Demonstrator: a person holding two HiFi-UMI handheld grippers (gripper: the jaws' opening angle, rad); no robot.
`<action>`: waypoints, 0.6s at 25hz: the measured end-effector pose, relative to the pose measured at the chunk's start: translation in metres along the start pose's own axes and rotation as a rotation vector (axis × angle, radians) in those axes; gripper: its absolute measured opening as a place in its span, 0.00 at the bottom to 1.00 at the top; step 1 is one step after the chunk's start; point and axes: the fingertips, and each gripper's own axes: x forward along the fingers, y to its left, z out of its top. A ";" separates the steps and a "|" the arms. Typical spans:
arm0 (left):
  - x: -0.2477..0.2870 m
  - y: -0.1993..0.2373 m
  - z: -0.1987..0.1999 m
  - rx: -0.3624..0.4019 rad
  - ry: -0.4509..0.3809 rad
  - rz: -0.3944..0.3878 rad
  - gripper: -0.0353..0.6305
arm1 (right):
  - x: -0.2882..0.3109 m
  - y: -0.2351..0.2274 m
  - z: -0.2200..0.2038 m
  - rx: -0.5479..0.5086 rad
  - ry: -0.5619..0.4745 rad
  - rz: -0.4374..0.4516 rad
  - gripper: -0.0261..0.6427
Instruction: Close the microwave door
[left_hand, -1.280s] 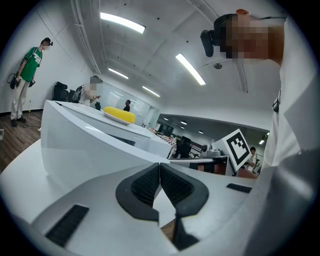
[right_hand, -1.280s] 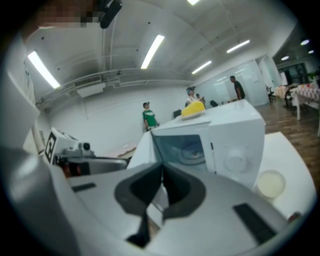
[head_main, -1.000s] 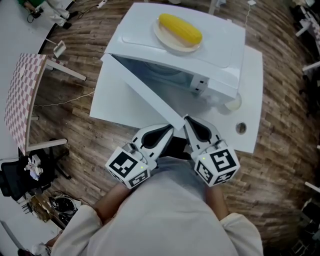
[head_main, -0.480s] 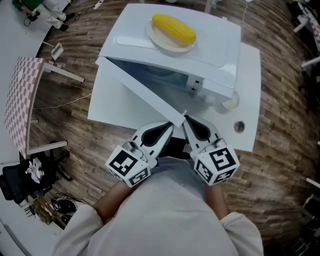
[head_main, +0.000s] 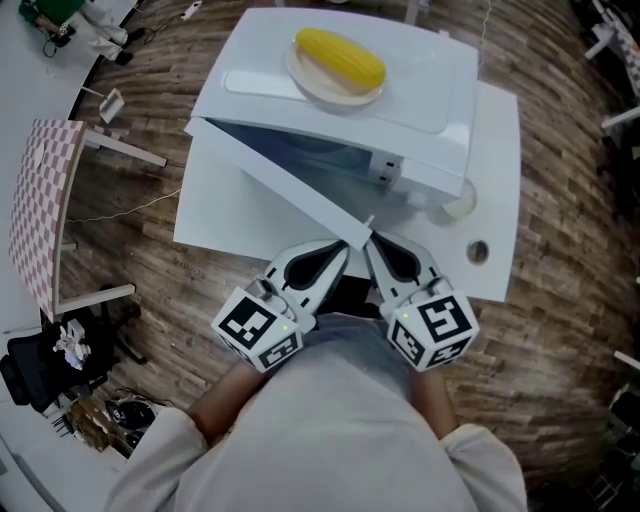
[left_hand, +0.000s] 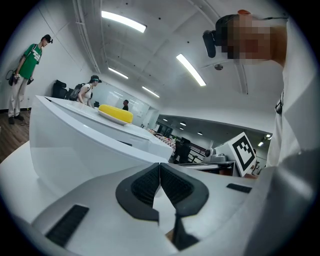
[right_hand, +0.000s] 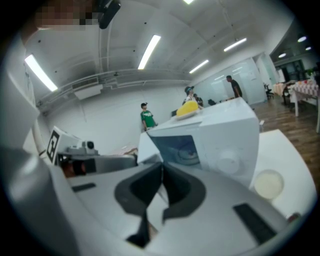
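**Counter** (head_main: 215, 215): white, carries the microwave; the floor around it is wood-patterned.

**Microwave** (head_main: 430, 100): white, set on the counter's far half. Task status: not yet closed.

**Microwave door** (head_main: 270, 180): hinged at the person's left and swung wide open, its free edge reaching toward the person and ending right at the two grippers. The whole closing swing appears to remain.

**Left gripper** (head_main: 343, 252) and **right gripper** (head_main: 372, 242): side by side at the door's free edge. Both sets of jaws are pressed together with nothing between them. Contact with the door cannot be confirmed.

**Plate** (head_main: 300, 76) with **corn cob** (head_main: 340, 57): on the microwave's roof.

**Round disc** (head_main: 462, 206): on the counter, beside the microwave's right front corner.

**Views**: only the head view shows the door's full angle. Only the right gripper view looks into the open cavity, with its turntable (right_hand: 186, 152). The left gripper view meets the door's blank outer face (left_hand: 75, 150), with the cavity hidden.
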 end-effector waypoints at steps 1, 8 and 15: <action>0.001 0.000 0.000 -0.002 0.001 -0.002 0.08 | 0.000 -0.001 0.000 -0.002 0.000 -0.003 0.07; 0.007 0.001 0.003 -0.001 0.011 -0.020 0.08 | 0.000 -0.004 0.002 0.002 -0.004 -0.010 0.08; 0.017 0.002 0.004 0.001 0.013 -0.031 0.08 | 0.001 -0.017 0.001 0.031 -0.010 -0.033 0.08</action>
